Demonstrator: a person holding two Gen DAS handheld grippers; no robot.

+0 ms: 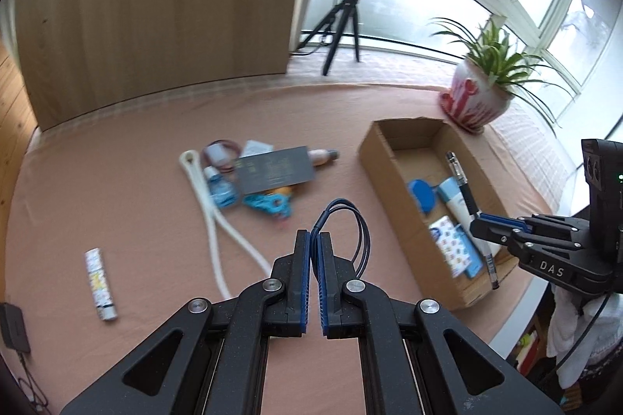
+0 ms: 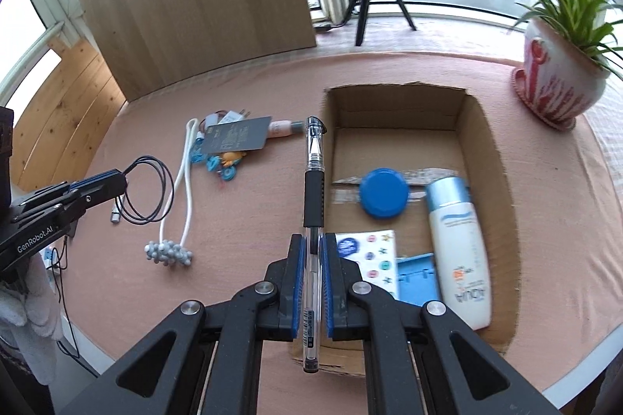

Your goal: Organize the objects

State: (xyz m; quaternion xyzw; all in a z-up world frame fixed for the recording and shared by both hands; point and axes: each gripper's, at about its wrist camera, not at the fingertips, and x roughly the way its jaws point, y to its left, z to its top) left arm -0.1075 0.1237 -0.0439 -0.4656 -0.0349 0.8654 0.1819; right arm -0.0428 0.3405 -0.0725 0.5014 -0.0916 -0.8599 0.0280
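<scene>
My left gripper is shut on a coiled dark cable, held above the pink tabletop; from the right wrist view the same gripper and cable hang at the left. My right gripper is shut on a clear pen with a black grip, over the left wall of the cardboard box. Inside the box lie a blue lid, a white lotion bottle, a sticker card and a blue piece. In the left wrist view the right gripper holds the pen above the box.
A pile on the cloth holds a grey card, a pink bottle, blue items and a white cord. A small patterned tube lies at the left. A potted plant and ring-light tripod stand behind.
</scene>
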